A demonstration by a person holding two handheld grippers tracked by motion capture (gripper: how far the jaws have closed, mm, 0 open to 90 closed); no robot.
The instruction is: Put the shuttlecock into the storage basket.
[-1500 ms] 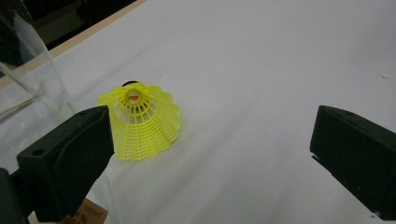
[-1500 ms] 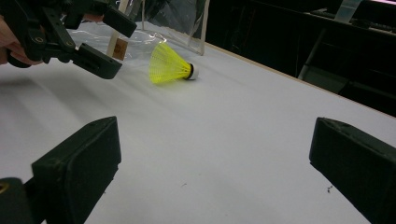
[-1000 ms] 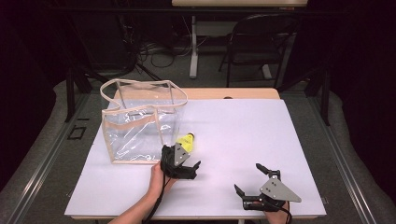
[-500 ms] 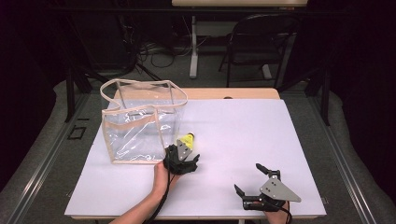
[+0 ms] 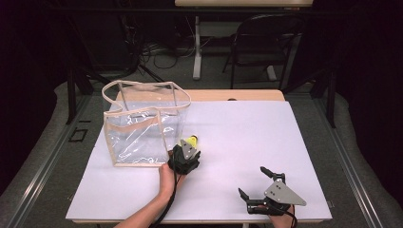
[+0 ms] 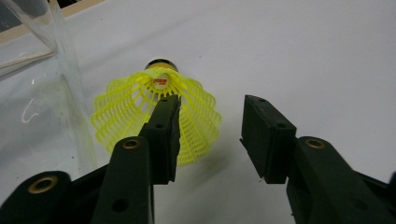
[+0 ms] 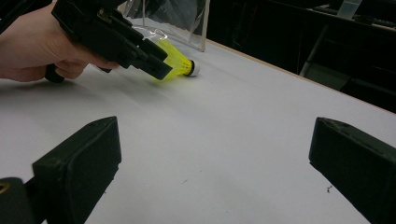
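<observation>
A yellow plastic shuttlecock (image 5: 192, 140) lies on its side on the white table (image 5: 247, 133), right beside the clear bag (image 5: 142, 124) with beige trim. My left gripper (image 5: 189, 150) is open just behind it. In the left gripper view the left jaw overlaps the shuttlecock's mesh skirt (image 6: 135, 109), the right jaw stands apart on bare table, and the cork end points away. The left gripper (image 6: 211, 103) grips nothing. My right gripper (image 5: 252, 181) rests open near the front right edge, with nothing between its jaws (image 7: 215, 140). From there I see the left gripper (image 7: 140, 49) at the shuttlecock (image 7: 180, 66).
The bag stands upright with its top open, at the table's left rear; its clear wall (image 6: 70, 70) is close to the shuttlecock's left. A wooden strip (image 5: 237, 95) edges the table's back. A dark chair (image 5: 266, 42) and desk legs stand beyond.
My left gripper has crept forward toward the shuttlecock, its jaws now reaching the skirt. The right gripper has not moved.
</observation>
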